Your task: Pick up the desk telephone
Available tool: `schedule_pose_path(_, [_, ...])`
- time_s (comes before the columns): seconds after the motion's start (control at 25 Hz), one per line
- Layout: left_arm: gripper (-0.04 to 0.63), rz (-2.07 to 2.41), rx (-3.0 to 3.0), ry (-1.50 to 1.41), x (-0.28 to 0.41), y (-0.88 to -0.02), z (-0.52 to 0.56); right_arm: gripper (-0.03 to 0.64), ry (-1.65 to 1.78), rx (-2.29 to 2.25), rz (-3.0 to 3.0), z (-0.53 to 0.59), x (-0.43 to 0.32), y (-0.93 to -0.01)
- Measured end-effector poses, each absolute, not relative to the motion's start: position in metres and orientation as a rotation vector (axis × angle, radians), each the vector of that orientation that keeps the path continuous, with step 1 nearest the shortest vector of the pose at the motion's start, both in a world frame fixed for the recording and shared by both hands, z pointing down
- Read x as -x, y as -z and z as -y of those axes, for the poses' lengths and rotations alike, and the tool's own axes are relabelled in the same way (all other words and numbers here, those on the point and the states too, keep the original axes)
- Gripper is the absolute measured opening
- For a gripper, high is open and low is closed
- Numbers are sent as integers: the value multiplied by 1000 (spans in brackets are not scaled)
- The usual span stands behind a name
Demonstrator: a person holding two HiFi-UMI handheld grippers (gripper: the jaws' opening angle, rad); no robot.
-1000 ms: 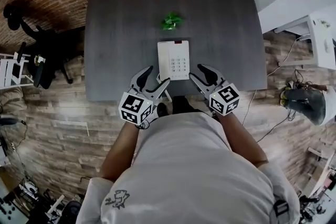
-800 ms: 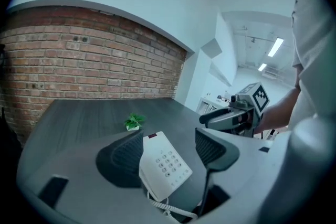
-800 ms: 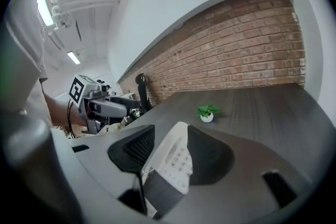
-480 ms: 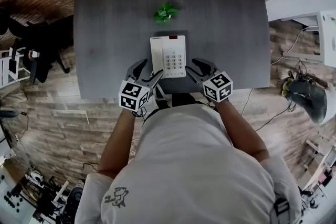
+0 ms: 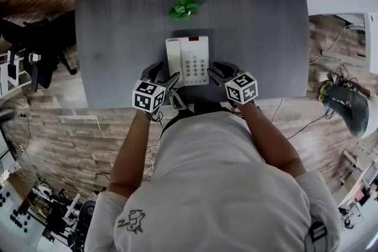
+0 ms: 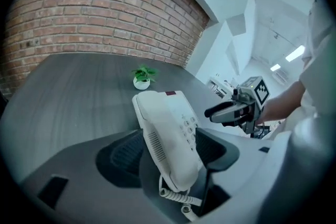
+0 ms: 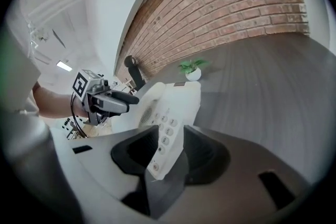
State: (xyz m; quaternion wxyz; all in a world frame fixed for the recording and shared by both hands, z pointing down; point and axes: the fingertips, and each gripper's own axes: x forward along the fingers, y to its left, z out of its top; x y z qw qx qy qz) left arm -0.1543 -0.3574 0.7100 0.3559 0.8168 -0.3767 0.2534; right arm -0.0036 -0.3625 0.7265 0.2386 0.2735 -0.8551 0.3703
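- On the grey table (image 5: 118, 20), near its front edge: desk telephone (image 5: 188, 61), at 6 o'clock from a small plant (image 5: 183, 9).
- At its 7 o'clock: left gripper (image 5: 164, 75), jaws wide apart, handset corner between them, unclamped.
- At 5 o'clock: right gripper (image 5: 216, 72), jaws just narrowing, keypad corner between them, not yet pinched.

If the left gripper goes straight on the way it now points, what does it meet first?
The desk telephone: its handset side stands between the left gripper's parted jaws, so going on would probably press into that near corner first.
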Motion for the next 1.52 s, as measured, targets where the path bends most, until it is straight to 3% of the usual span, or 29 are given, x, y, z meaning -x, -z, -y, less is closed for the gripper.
schedule_pose_path(0.64, [327,744,-1976,-292,147,-748,359,109,-1129,-589,2309,359,15,-767])
schedule_pose_path(1.2, [333,634,-1933,-222,143,-752,359,83,-1391,-574,2313,361,15,-766])
schedule_pose_path(1.52, [304,653,-1884,-187,145,-749,360,72,-1434,-604,2316,364,15,-757])
